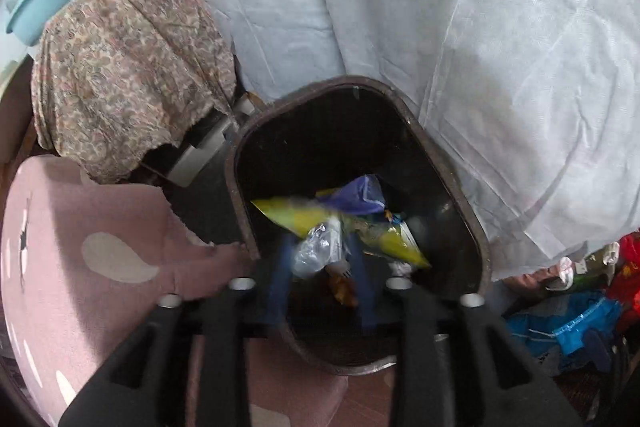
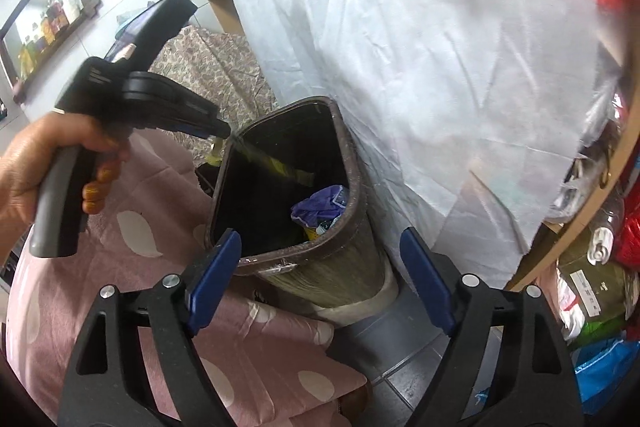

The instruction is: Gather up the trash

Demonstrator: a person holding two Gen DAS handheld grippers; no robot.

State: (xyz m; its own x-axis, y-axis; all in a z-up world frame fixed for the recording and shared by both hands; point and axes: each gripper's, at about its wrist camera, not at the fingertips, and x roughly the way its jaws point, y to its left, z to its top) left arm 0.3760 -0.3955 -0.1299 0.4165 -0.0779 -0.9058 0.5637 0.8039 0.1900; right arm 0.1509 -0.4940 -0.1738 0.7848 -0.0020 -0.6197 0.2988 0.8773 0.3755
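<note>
Hovering over the bin (image 1: 460, 195) — left claw (image 1: 320, 259), parted.

Bin below our left gripper (image 1: 320, 267)

Wrappers (image 1: 340, 223) lie in the bin (image 1: 472, 227); a draped sheet (image 1: 460, 27) hangs behind it; our right gripper (image 2: 320, 291) is before it.

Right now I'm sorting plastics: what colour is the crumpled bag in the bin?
Purple bag; right wrist view shows it best.

The grey tiled floor (image 2: 404, 359) carries the brown trash bin (image 2: 328, 267), which stands upright beside the pink spotted bedding (image 2: 256, 343) and against the white sheet (image 2: 420, 67).
</note>
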